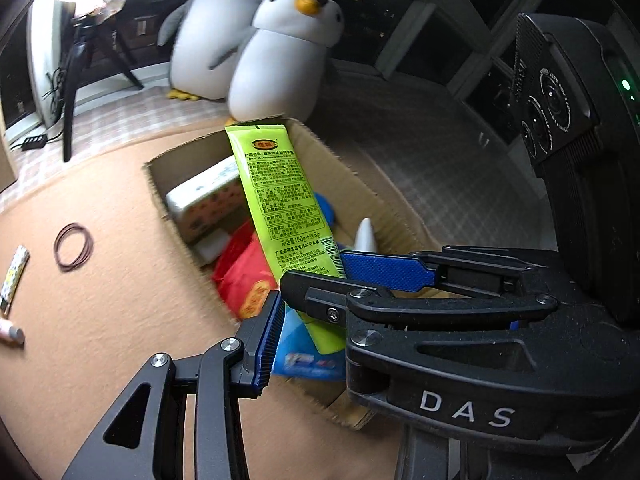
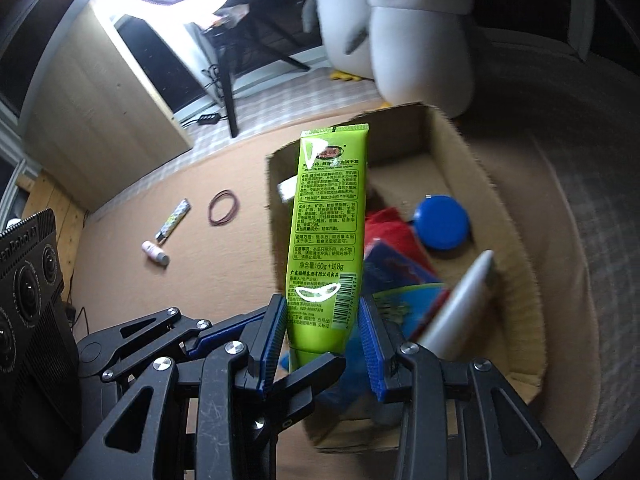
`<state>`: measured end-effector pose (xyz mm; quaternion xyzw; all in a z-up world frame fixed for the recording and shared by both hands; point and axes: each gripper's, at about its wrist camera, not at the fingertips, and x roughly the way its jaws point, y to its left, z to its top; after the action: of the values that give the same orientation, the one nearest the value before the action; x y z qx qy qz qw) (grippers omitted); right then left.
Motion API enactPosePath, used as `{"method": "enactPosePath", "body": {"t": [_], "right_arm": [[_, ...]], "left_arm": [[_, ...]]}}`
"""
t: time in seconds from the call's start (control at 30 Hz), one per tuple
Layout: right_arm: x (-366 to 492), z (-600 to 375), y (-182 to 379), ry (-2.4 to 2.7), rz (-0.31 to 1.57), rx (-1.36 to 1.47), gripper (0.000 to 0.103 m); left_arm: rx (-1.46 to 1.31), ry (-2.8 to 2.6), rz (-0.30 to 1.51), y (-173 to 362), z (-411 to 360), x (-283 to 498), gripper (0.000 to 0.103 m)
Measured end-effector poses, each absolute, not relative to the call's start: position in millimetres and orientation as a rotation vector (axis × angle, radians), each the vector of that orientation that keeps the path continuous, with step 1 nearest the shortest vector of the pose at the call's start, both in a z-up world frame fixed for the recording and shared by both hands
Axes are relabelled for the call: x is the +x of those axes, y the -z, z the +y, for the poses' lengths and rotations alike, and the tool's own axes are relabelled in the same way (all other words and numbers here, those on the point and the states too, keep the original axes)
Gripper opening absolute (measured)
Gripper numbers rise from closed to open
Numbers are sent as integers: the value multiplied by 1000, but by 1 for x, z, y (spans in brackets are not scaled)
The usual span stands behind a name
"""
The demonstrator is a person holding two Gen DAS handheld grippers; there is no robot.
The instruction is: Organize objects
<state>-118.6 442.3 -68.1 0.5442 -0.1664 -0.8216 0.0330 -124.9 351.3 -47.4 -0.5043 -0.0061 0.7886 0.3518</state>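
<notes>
A: Gripping green tube [image 2: 326,236] low down, right claw [image 2: 324,332] clamped on its cap end, tube standing upright above the cardboard box [image 2: 516,216].

B: Left claw [image 1: 308,280]?

A: Beside the same tube, jaws apart (contact unclear, can't tell if it's pressing).

B: Risks?

A: Grip is near one end, so tube could swing or slip. Box already crowded: red packet [image 2: 390,228], blue disc [image 2: 442,222]. Beyond, rubber bands [image 2: 224,208] on the table [image 2: 120,280].

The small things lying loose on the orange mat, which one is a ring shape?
The brown rubber bands, a thin loop lying flat nearest the cardboard box. The patterned stick and the pink-and-white tube beside it are both straight.
</notes>
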Motion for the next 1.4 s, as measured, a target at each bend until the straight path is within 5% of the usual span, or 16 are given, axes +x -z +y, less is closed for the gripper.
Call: {"method": "enactPosePath", "body": {"t": [0.63,1.4], "right_arm": [[-112,459,62,2608,-528,1659,42],[-110,368,50,2600,-510,1526,46]], "left_arm": [[-1285,-2084,26,43,340,-124,45],[-1386,-2417,-235,38,107,-149,46]]}}
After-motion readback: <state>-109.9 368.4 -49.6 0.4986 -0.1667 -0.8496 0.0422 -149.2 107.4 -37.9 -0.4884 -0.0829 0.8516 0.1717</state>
